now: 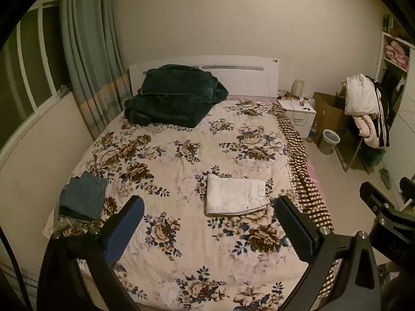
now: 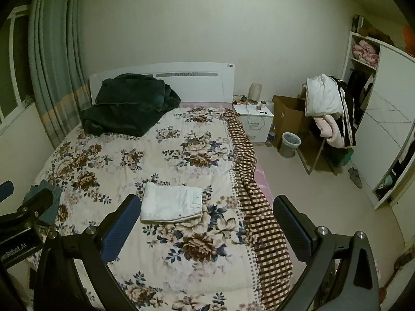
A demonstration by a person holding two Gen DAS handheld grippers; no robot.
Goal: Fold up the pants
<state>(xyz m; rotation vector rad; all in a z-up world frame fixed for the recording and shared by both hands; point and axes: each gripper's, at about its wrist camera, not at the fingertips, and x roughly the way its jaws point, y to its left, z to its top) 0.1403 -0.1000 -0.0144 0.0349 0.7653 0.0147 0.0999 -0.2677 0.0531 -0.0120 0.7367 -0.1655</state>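
Observation:
White pants (image 1: 234, 194) lie folded in a neat rectangle on the floral bedspread (image 1: 181, 160), and show in the right wrist view (image 2: 171, 203) too. Teal-blue pants (image 1: 83, 197) lie folded near the bed's left edge, partly hidden by the other gripper in the right wrist view (image 2: 50, 202). My left gripper (image 1: 210, 223) is open and empty, held above the bed's near end, short of the white pants. My right gripper (image 2: 207, 223) is open and empty, to the right of the white pants and nearer the bed's right edge.
A dark green blanket (image 1: 173, 96) is heaped at the headboard. A brown checked sheet (image 2: 256, 194) hangs along the bed's right side. A nightstand (image 2: 255, 121), cardboard box (image 2: 288, 114), bin (image 2: 290, 143), a chair piled with clothes (image 2: 329, 114) and a wardrobe (image 2: 384, 114) stand at right.

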